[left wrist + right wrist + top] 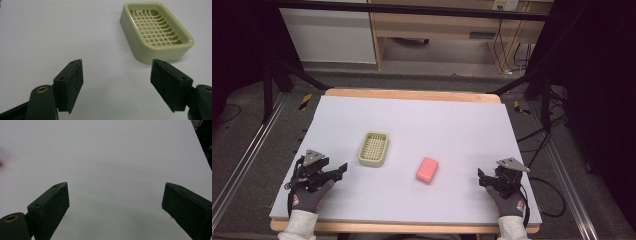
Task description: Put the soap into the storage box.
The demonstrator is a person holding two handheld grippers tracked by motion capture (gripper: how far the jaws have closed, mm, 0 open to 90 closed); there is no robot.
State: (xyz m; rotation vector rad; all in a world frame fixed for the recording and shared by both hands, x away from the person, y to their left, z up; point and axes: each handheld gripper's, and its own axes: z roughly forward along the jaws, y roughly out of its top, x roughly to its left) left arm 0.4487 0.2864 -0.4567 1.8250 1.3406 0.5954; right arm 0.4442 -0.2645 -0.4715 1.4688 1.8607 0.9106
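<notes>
We see a pale surface (452, 120) with a cream soap dish (373, 148) left of centre and a pink soap bar (427, 170) just beside it at its four o'clock. Our left claw (343, 169) rests at eight o'clock of the dish, spread and empty. Our right claw (480, 178) sits at three o'clock of the bar, also spread, holding nothing.

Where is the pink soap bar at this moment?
In the high view, the pink soap bar lies on the white table, near its middle, just right of the cream soap dish and apart from it.
</notes>
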